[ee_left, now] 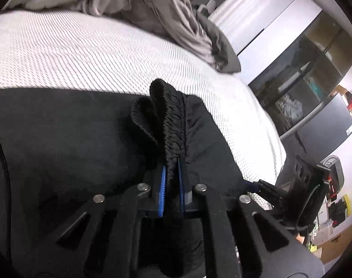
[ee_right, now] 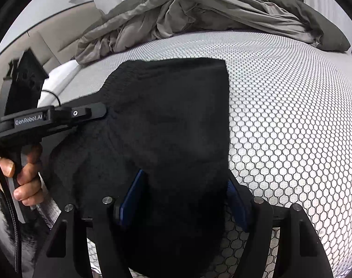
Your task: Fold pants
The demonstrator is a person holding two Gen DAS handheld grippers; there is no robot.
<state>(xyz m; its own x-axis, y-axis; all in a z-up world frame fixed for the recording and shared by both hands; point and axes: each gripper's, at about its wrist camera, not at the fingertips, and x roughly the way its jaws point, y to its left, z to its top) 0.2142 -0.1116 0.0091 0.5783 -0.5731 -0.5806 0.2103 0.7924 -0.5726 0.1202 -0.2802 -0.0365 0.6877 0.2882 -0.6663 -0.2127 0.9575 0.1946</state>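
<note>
Black pants [ee_right: 176, 115] lie on a white honeycomb-patterned mattress [ee_right: 291, 127]. My left gripper [ee_left: 172, 185] is shut on the pants' gathered elastic waistband [ee_left: 169, 120], which stands up in folds between the blue pads. It also shows in the right wrist view [ee_right: 90, 113], gripping the pants' left edge. My right gripper [ee_right: 185, 197] has its jaws wide apart, with the near edge of the black fabric lying between the blue pads [ee_right: 133, 194]. The right gripper's body shows in the left wrist view at the right [ee_left: 303, 185].
A crumpled grey duvet [ee_right: 210, 16] lies across the far side of the mattress. A beige headboard [ee_right: 53, 39] is at the left. A dark shelf unit [ee_left: 303, 74] and white wall stand beyond the bed's edge.
</note>
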